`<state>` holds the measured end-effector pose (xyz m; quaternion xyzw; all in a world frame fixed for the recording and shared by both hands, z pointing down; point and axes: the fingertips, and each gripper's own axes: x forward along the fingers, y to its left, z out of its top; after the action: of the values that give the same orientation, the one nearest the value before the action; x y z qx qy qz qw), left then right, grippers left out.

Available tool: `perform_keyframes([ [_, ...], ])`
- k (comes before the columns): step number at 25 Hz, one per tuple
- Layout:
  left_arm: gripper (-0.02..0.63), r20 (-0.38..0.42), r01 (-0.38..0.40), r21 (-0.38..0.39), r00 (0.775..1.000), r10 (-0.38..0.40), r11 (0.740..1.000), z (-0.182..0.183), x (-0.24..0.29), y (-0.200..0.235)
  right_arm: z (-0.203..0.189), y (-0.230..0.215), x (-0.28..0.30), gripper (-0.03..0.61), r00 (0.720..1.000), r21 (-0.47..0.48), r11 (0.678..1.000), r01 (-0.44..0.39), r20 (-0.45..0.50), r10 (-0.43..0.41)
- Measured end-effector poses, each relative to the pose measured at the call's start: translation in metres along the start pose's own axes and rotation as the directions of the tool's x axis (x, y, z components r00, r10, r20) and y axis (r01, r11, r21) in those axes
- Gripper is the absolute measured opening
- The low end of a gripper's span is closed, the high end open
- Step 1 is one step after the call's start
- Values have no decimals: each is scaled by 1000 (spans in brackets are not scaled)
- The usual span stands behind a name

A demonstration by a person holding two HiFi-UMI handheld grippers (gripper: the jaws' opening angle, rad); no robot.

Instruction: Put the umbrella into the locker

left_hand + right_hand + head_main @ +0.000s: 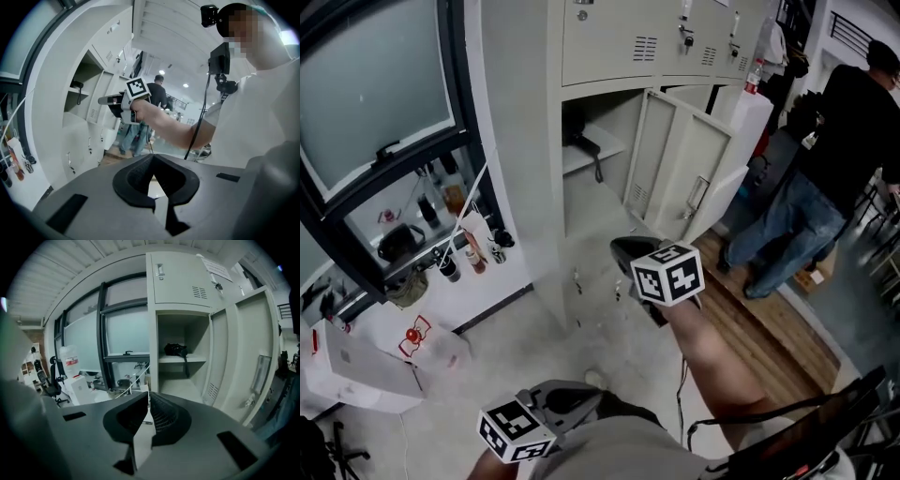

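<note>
Both grippers are empty: right gripper (149, 398) has its jaws pressed together on nothing, and left gripper (152, 159) is closed likewise, nearer my body. Umbrella (176, 349) lies on the upper shelf (192, 359) of the open locker (151, 343); the space below looks bare. Risk, as I judge it: the strap (186, 365) hangs over the shelf edge, so swinging the door (248, 357) shut could snag it and drag the umbrella out.
</note>
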<state>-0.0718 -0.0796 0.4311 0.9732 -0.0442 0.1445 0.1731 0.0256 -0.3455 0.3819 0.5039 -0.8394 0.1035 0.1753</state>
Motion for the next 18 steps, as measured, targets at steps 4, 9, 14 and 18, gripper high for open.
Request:
perform_keyframes([
  [4,10,-2,14,5,1000,-14,1000,-10,-1,-16,-20,31,-27,21,1000,7,1000,-23,7,23],
  [9,11,-4,21,7,1000,-21,1000,-20,-1,-30,-44,65,-53,18,998,17,998,-62,6,62],
  [14,11,-11,18,2,1000,-18,1000,-27,0,-37,-65,90,-72,18,995,35,995,-96,4,96],
  [18,11,-32,17,11,999,-17,1000,-34,4,-37,-79,108,-83,17,992,43,991,-126,4,126],
])
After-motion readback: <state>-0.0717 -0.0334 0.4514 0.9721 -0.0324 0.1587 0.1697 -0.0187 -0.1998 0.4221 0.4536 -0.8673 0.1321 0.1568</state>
